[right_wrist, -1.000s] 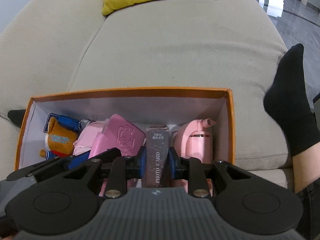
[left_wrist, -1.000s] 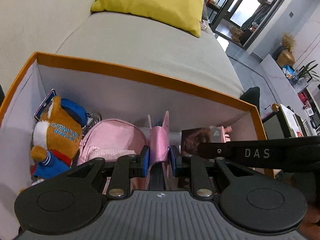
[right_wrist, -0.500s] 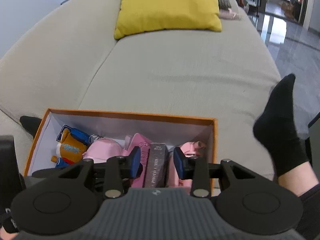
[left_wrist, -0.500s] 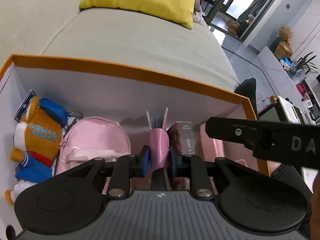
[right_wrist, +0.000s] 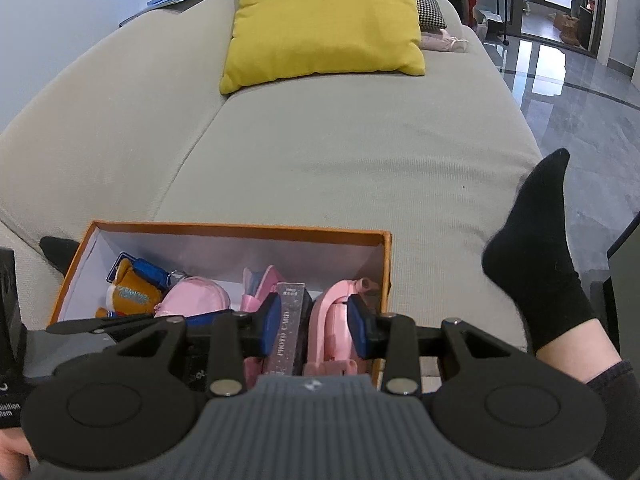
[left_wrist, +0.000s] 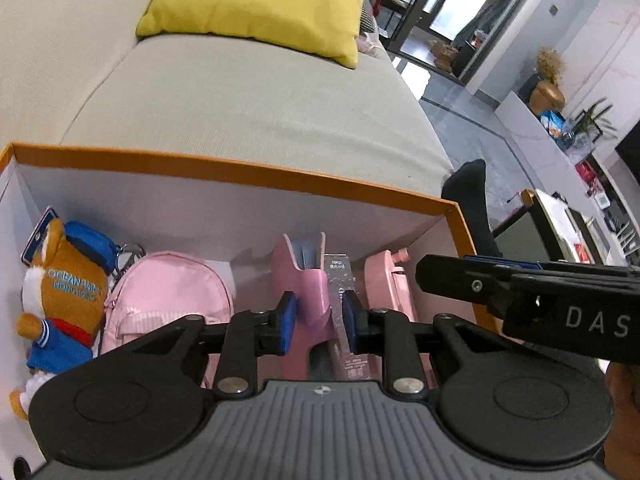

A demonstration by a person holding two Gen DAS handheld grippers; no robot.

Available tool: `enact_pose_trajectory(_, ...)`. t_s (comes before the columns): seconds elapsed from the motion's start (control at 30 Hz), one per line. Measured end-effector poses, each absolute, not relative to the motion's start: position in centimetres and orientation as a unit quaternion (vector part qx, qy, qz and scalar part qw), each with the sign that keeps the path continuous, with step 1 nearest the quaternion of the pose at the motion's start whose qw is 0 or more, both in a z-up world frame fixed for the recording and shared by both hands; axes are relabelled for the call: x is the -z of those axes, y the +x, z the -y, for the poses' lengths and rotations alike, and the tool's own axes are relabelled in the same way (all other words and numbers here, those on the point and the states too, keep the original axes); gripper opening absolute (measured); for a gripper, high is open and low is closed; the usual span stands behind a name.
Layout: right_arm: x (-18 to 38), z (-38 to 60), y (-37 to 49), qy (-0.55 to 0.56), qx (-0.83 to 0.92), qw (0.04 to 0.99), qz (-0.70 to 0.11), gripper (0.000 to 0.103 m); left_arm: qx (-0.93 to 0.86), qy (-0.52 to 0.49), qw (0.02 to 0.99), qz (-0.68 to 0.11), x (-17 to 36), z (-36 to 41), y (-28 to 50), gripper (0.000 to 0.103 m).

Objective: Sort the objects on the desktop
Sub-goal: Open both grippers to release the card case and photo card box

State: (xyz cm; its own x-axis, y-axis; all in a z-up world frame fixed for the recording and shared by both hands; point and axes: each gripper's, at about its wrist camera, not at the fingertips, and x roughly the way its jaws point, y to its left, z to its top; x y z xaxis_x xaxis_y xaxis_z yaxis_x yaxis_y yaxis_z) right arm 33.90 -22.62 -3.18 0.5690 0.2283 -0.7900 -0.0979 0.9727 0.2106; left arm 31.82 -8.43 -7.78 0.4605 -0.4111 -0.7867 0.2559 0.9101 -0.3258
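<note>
An orange-rimmed box (left_wrist: 240, 172) (right_wrist: 232, 228) stands on the sofa. It holds a plush bear (left_wrist: 60, 300) (right_wrist: 128, 296), a pink mini backpack (left_wrist: 168, 292) (right_wrist: 196, 296), a pink pouch (left_wrist: 308, 284) (right_wrist: 260, 284), a glittery photo card box (left_wrist: 340, 288) (right_wrist: 288, 320) and a pink plastic item (left_wrist: 388, 280) (right_wrist: 340, 312). My left gripper (left_wrist: 318, 322) is open, its pads either side of the pouch and card box. My right gripper (right_wrist: 314, 326) is open above the card box, which stands free in the box.
A yellow cushion (left_wrist: 260, 4) (right_wrist: 324, 24) lies at the back of the grey sofa (right_wrist: 360, 140). A person's black-socked foot (right_wrist: 536, 248) rests right of the box. A glossy floor and shelves lie to the right.
My right gripper opened, let go of the photo card box and pulled back and up. My left gripper opened off the pink pouch, which stays upright in the box.
</note>
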Motion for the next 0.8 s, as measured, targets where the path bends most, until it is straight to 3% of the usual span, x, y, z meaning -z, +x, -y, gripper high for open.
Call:
enact_pose_trajectory(0.53,3.5,23.3,33.3,0.080,-0.092,0.882,-0.454,0.039,0.198,-0.060,0.856,-0.474,7.7,9.1,31.2,0.022)
enact_pose_trajectory(0.8,3.4,23.4,32.8,0.077,-0.095,0.883,-0.452,0.040,0.188,-0.070,0.857,-0.474,7.2,8.5,31.1,0.026)
